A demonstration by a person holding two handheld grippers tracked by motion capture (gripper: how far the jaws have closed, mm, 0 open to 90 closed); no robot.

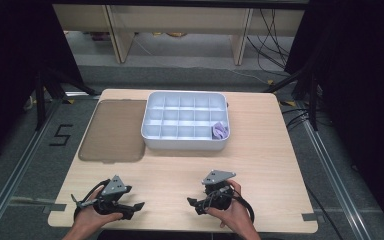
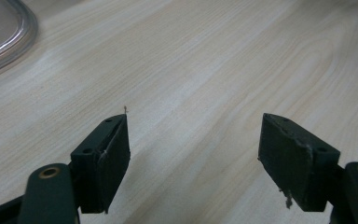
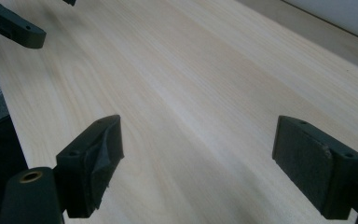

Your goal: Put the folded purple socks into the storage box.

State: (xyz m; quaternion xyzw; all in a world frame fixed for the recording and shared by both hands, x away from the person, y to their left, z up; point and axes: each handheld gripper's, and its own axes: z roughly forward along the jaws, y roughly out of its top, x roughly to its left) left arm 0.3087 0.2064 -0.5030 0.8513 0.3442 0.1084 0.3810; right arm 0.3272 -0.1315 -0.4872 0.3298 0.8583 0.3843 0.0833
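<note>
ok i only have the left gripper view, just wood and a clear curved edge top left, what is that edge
Observer: That is the lid, lying flat on the table to the left of a white divided box.
Operator: anything in the box
Observer: One small purple thing, in the near right corner compartment.
Operator: where's the other gripper
Observer: The right gripper is near the table's front edge, open, apart from the left gripper.

Lab recording bay, black curtains (image 1: pixel 10 65), floor cables (image 1: pixel 272 45), numbered floor marking (image 1: pixel 61 135)
</note>
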